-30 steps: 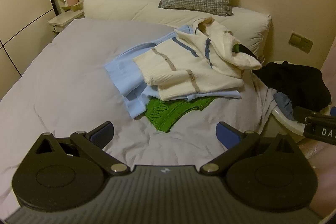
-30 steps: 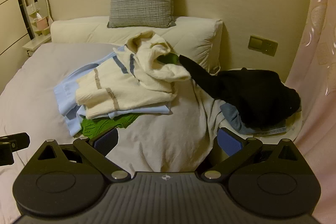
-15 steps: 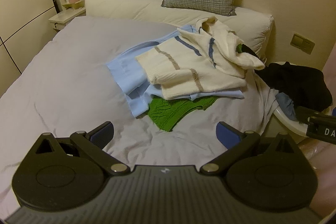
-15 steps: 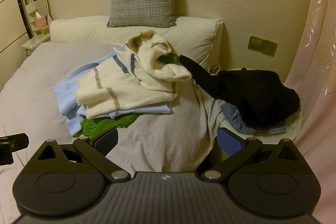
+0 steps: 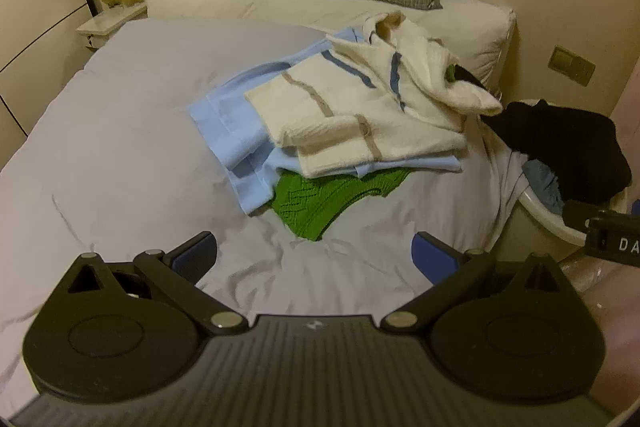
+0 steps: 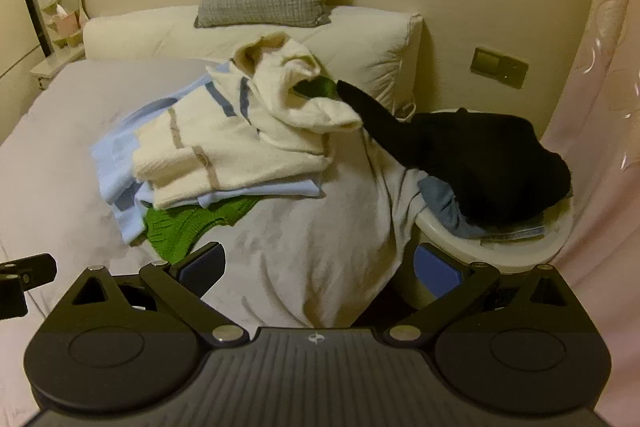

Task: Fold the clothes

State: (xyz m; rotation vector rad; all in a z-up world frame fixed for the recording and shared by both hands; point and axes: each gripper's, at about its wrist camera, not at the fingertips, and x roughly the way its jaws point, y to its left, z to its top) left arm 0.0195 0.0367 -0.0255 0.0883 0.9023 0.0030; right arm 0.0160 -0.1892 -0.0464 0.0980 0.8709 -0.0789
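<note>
left gripper (image 5: 314, 255): we're hovering low over the bed (image 5: 120, 147), fingers wide, empty
right gripper (image 6: 318, 263): same, wide, empty
clothes pile (image 5: 352, 131): well ahead of both

Cream striped sweater (image 5: 360, 115); green knit (image 5: 320, 199); black garment (image 6: 480, 163).

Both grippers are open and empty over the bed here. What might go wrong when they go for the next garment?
The black garment drapes from the white basket onto the bed, touching the cream sweater; pulling it may drag that stack askew. The sweater's top is bunched, so it could slump. The green knit lies under the light blue garment; tugging it would likely undo the stack.
</note>
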